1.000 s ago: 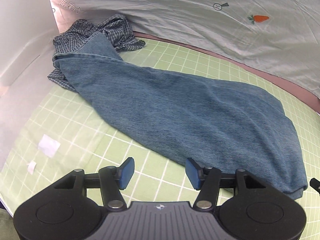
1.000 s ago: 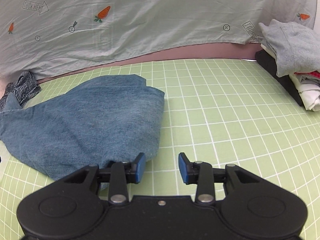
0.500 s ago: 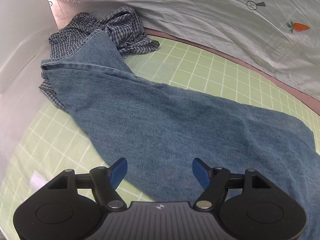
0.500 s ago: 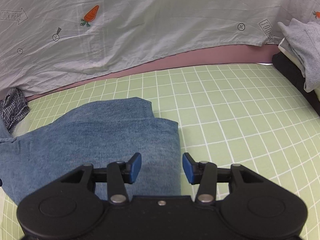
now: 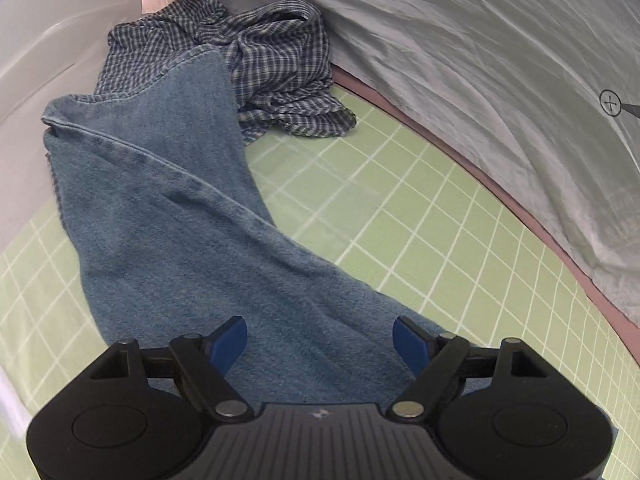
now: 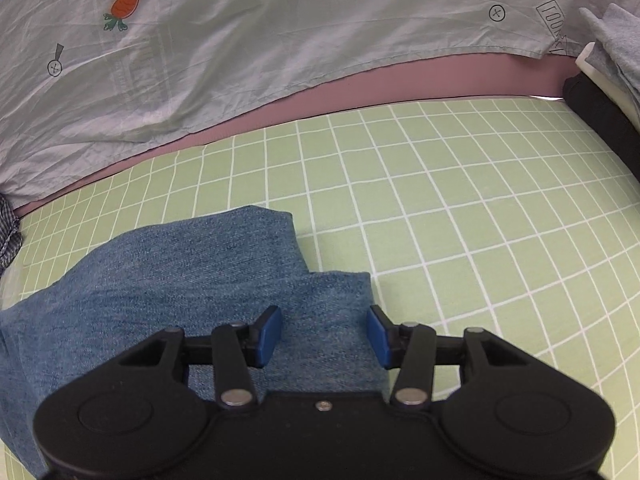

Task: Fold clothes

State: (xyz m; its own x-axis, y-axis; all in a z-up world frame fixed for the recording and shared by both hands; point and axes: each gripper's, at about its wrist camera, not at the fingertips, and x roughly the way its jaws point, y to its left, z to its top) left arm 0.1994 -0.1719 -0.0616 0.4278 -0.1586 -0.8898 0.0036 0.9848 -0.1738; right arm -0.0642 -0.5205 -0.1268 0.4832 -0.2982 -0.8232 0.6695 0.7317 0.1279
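Observation:
A blue denim garment [image 5: 168, 216] lies spread on the green grid mat [image 5: 420, 216]; its far end rests on a crumpled blue checked shirt [image 5: 280, 64] at the back left. My left gripper [image 5: 320, 340] is open and hovers over the middle of the denim. In the right wrist view the denim's other end [image 6: 208, 264] lies with a stepped corner on the mat [image 6: 460, 208]. My right gripper [image 6: 324, 334] is open over that end, near its right edge.
A pale sheet with carrot prints [image 6: 240, 40] hangs along the back over a pink edge [image 6: 400, 80]. A stack of folded clothes [image 6: 608, 60] stands at the far right. A white wall [image 5: 48, 40] bounds the left side.
Both grippers have moved forward over the denim, which now fills the space under their fingers. The left one has come closer to the checked shirt. Both stayed open.

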